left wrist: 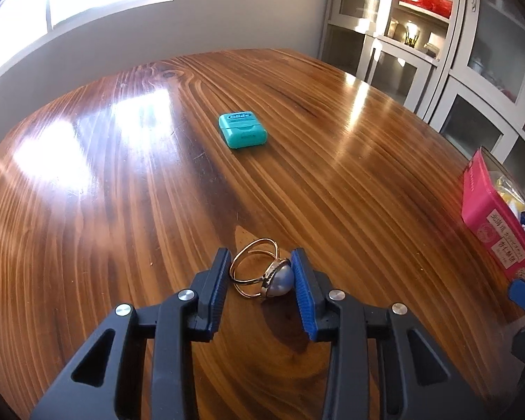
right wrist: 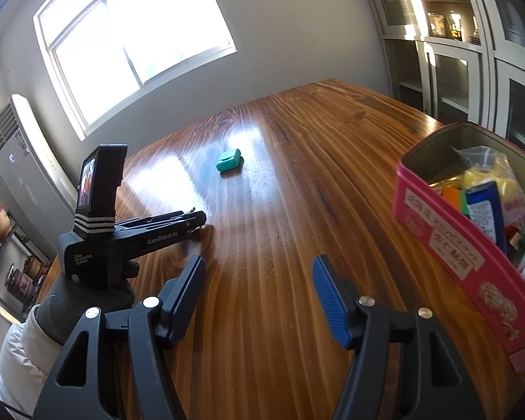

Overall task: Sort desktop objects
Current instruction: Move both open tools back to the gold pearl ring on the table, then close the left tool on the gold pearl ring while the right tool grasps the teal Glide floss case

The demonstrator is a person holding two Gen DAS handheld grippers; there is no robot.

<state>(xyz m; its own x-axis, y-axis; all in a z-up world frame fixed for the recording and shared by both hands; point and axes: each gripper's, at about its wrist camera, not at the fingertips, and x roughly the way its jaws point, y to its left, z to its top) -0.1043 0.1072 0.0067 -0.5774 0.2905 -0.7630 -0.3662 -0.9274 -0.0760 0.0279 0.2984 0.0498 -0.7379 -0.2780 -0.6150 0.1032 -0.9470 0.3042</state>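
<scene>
The left gripper is sitting low on the table with its jaws apart around the ring, likely to pinch it for the pink tin, while the right gripper is waiting, jaws wide apart and holding nothing.

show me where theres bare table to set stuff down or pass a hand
Free: the wide wood between the teal floss box and the pearl ring, and the glossy stretch from the floss box toward the window side. Also the strip between the right gripper and the pink tin. Crowded: inside the tin, and around the left gripper flanking the ring.
</scene>
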